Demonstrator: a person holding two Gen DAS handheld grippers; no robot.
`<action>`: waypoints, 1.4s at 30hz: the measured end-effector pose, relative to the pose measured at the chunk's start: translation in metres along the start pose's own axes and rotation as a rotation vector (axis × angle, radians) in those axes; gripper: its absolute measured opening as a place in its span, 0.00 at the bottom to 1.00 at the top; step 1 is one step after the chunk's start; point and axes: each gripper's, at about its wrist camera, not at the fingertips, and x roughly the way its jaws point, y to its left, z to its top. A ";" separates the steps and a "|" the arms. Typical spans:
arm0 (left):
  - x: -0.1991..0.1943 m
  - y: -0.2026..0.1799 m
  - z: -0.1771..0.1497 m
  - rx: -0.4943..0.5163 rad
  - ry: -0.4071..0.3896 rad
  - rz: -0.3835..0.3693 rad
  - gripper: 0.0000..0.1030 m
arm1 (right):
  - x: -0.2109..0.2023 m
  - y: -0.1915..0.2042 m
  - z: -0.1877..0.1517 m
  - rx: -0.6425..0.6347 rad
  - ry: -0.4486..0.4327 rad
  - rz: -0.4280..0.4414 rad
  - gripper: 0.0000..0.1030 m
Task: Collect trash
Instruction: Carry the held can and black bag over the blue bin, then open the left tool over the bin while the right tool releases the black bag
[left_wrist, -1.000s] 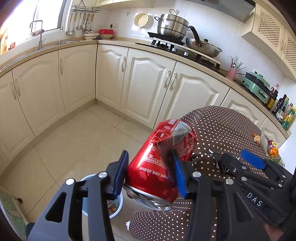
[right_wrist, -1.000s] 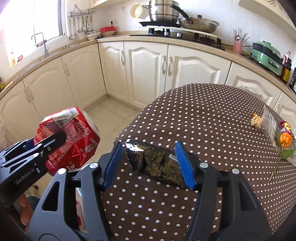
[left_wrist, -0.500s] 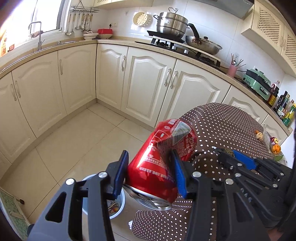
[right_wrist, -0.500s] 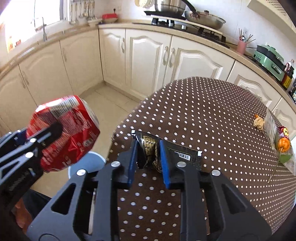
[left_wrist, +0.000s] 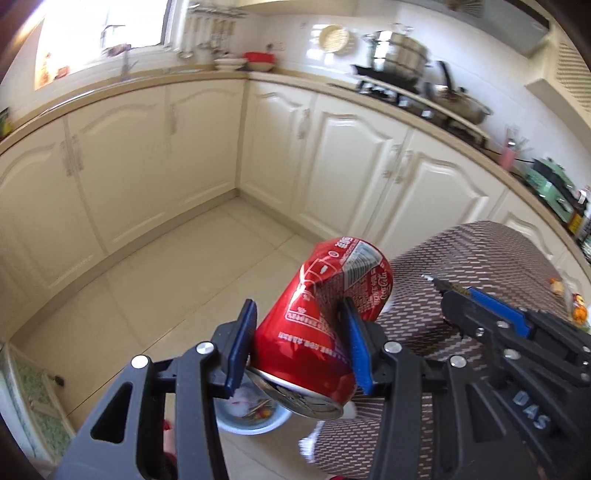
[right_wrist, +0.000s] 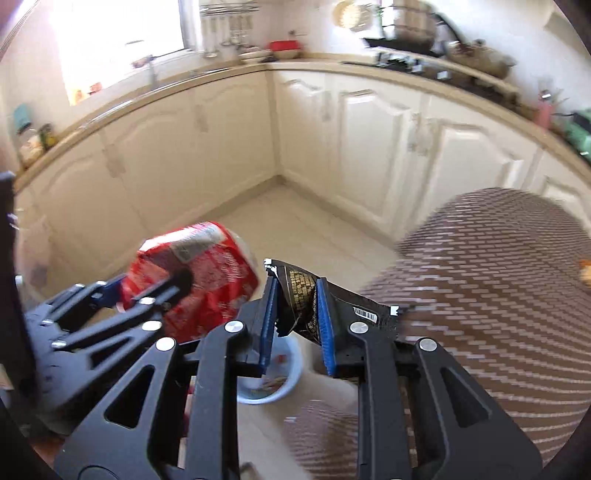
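The left gripper (left_wrist: 299, 347) squeezes a dented red metal soda can (left_wrist: 325, 325), low in the middle of its picture. The right gripper (right_wrist: 295, 325) pinches a crinkly black snack wrapper (right_wrist: 306, 295). Both hang above a round white trash bin (right_wrist: 286, 384) on the pale tile floor (left_wrist: 166, 295), beside the brown dotted tablecloth (right_wrist: 498, 295).

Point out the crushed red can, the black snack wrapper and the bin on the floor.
crushed red can (left_wrist: 314, 332), left wrist view, on its dented side wall.
black snack wrapper (right_wrist: 301, 291), right wrist view, on the gold-printed panel between the pads.
bin (right_wrist: 291, 373), right wrist view, on its pale rim.
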 end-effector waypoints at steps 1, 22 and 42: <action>0.005 0.012 -0.002 -0.011 0.012 0.021 0.45 | 0.007 0.010 0.000 -0.006 0.005 0.023 0.21; 0.101 0.091 -0.037 -0.091 0.226 0.140 0.46 | 0.142 0.051 -0.038 0.135 0.215 0.192 0.21; 0.108 0.110 -0.042 -0.146 0.232 0.223 0.56 | 0.156 0.055 -0.044 0.129 0.209 0.186 0.22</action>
